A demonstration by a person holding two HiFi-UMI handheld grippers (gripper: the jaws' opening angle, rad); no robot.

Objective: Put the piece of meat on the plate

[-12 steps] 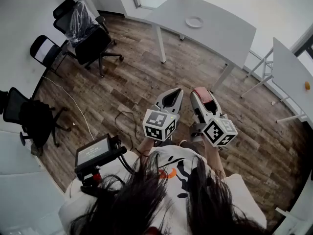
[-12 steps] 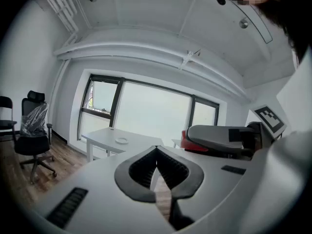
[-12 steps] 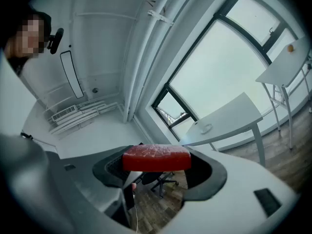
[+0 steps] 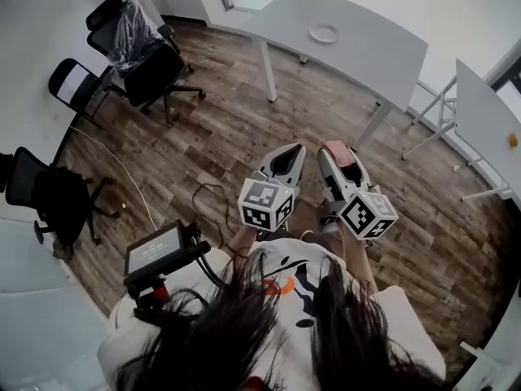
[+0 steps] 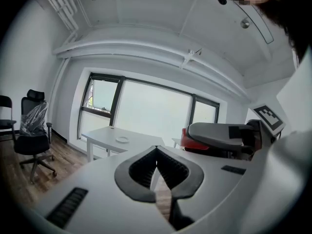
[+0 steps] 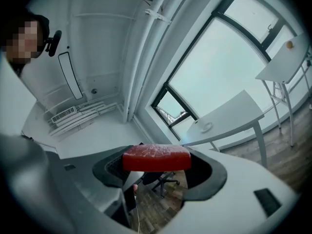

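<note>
Head view sits up high over the person, looking forward and steeply down across the wood floor [image 4: 228, 137] to the bench [image 4: 366, 51], well off. Both gripper views ride low, about level, facing that same far bench, the right one rolled sideways. All three share the bench and its plate [image 4: 324, 33].

Left gripper [image 4: 290, 153] shut, tipped slightly down — right gripper [image 4: 330, 158] level, seemingly clamping the meat [image 6: 156, 157].

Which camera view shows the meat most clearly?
The right gripper view: the meat sits close and large between the jaws. The head view shows only a pink strip; the left gripper view, a red edge.
</note>
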